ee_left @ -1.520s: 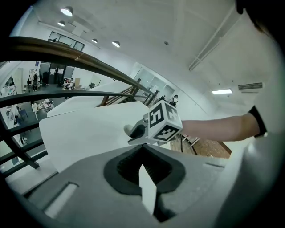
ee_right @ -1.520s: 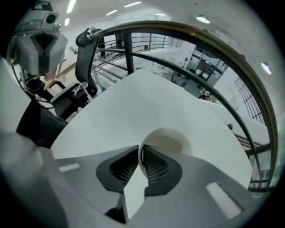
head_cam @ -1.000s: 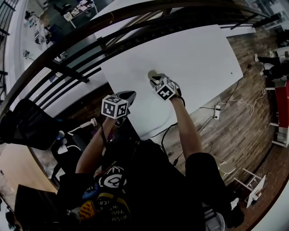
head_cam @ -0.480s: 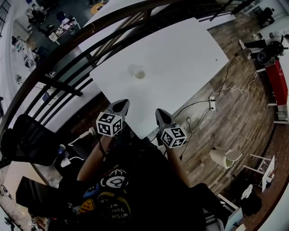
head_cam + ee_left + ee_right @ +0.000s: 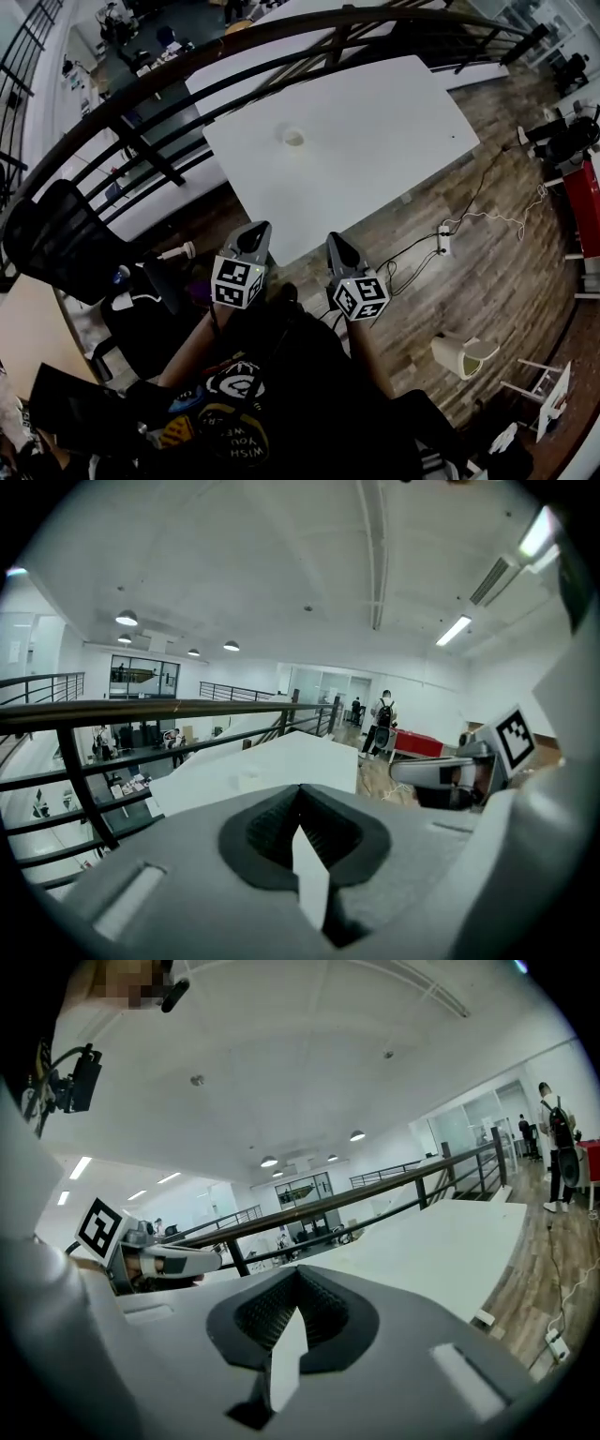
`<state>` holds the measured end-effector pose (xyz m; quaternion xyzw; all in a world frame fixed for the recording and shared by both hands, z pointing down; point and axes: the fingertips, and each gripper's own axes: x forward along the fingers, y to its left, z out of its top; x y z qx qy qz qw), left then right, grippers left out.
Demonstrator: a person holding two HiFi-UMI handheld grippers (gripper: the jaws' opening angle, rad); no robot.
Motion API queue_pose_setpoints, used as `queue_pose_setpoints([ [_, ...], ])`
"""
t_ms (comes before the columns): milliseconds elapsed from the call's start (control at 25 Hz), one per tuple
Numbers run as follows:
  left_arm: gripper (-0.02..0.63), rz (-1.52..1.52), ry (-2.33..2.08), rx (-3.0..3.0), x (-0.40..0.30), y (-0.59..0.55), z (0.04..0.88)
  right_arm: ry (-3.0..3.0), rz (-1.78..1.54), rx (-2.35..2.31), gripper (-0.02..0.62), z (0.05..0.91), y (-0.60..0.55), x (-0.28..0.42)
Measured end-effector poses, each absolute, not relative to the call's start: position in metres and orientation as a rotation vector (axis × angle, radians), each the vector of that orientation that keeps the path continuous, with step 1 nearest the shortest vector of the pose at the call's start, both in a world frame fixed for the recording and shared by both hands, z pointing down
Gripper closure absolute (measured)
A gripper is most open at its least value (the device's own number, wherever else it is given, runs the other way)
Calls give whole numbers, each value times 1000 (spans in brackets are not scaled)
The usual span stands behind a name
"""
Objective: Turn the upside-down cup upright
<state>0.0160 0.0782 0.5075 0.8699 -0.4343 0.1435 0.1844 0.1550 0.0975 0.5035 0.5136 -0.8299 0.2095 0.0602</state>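
Observation:
A small pale cup stands alone on the white table, and its mouth appears to face up. Both grippers are drawn back off the table, close to the person's body and far from the cup. My left gripper is shut with nothing in it; in the left gripper view its jaws meet over empty air. My right gripper is likewise shut and empty, its jaws closed. Each gripper shows in the other's view: the right gripper and the left gripper.
A dark railing curves behind the table. A black chair stands at the left. On the wooden floor lie a power strip with cables and a pale bin. People stand far off.
The right gripper, which was at the cup, has left it on the table and shut. Both grippers have pulled back from the table toward the body.

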Motion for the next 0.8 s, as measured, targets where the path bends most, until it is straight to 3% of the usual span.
queue_pose_setpoints([
  [320,601,392,-1183,2511,38,151,496,-2570,672,1509,600,497,157,155],
  [800,601,484,-1153,2626,31,160,458,-2581,569,1495,600,457,175,138],
])
